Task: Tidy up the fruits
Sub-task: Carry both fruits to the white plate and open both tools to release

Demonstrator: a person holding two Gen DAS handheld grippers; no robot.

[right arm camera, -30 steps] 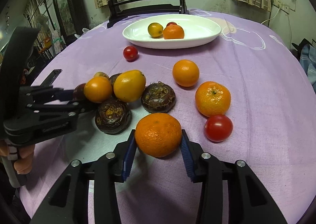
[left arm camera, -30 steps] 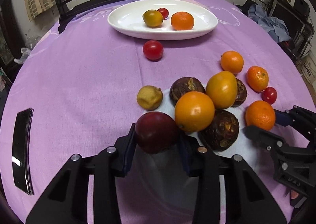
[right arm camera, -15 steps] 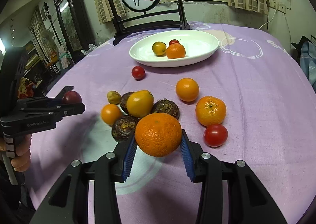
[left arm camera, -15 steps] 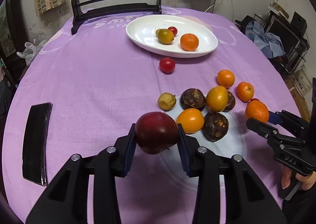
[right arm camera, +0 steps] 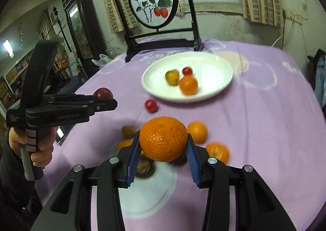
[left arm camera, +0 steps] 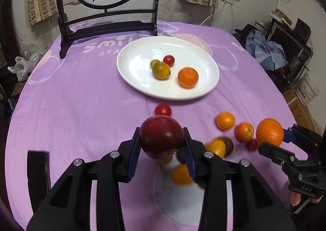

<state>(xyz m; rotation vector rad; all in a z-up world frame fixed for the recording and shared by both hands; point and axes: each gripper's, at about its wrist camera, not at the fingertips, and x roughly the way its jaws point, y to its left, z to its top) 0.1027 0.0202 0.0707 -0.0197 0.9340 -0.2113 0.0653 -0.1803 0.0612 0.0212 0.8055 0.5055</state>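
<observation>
My left gripper (left arm camera: 162, 154) is shut on a dark red plum (left arm camera: 162, 136) and holds it above the purple tablecloth. My right gripper (right arm camera: 163, 158) is shut on a large orange (right arm camera: 163, 138), also held in the air; it also shows in the left wrist view (left arm camera: 269, 132). The white plate (left arm camera: 140, 80) lies ahead at the far middle, holding a green-yellow fruit (left arm camera: 161, 71), a small tomato (left arm camera: 169, 60) and an orange (left arm camera: 187, 77). Several oranges, brown fruits and tomatoes lie loose on the cloth below the grippers.
A loose tomato (left arm camera: 163, 109) lies just in front of the plate. A black chair (left arm camera: 106, 21) with a round painted panel stands behind the table. A black flat object (left arm camera: 37, 172) lies near the table's left edge. Clutter stands beyond the right edge.
Both grippers have risen with their fruit and tilted toward the plate, which now appears closer. The loose fruit pile has dropped below the fingers.
</observation>
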